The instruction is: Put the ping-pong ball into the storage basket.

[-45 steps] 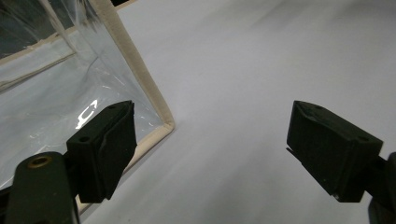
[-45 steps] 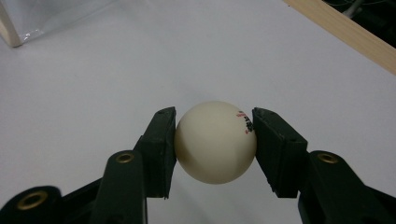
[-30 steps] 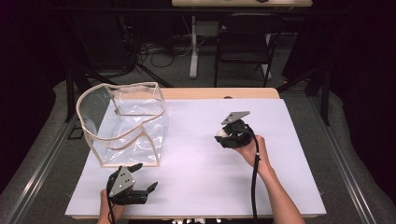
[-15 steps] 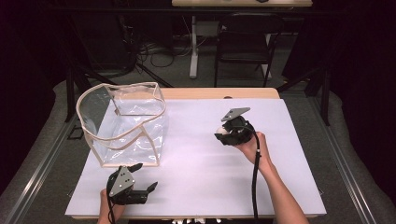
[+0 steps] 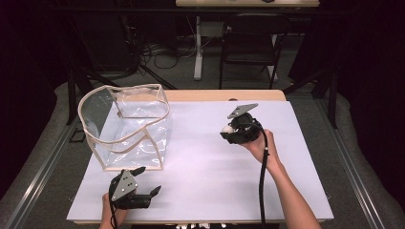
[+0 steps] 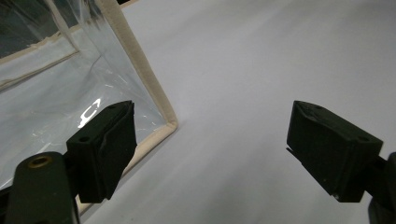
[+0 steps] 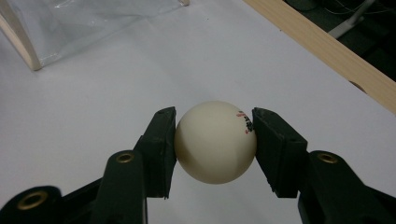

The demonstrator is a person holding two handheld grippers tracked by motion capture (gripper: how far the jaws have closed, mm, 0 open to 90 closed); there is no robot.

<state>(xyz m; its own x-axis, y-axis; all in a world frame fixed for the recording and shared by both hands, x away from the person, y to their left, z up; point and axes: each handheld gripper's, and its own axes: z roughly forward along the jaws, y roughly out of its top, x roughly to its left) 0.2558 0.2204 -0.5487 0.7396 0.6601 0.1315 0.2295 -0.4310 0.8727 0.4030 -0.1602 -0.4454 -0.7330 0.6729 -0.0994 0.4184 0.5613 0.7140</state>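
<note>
1. Between the two black jaws of the right gripper (image 7: 215, 140) sits a white ball (image 7: 215, 141), pinched on both sides and held clear of the sheet below; small red and dark print shows on its upper right face.
2. Seen from the high view, the ball (image 5: 228, 129) is a small white spot at the left tip of the right gripper (image 5: 234, 131), well to the right of the clear bag (image 5: 126, 125) and apart from it.
3. A grey three-cornered plate tops that gripper, and its black cable trails down along the person's right forearm; the right hand (image 5: 260, 143) grips it from the lower right.
4. The clear bag stands upright and open-topped on the white sheet (image 5: 205, 162), with a cream trim along its rim and edges. Its plastic walls are creased and reflective.
5. The left gripper (image 5: 145, 183) lies low just below the bag's near right corner, close to the sheet's near edge, held by the left hand (image 5: 111, 210).
6. Through the left gripper view, its jaws stand wide apart with nothing between them, and the bag's trimmed lower corner (image 6: 170, 123) shows just beyond the left jaw.
7. A wooden table edge (image 7: 327, 58) borders the sheet beyond the ball.
</note>
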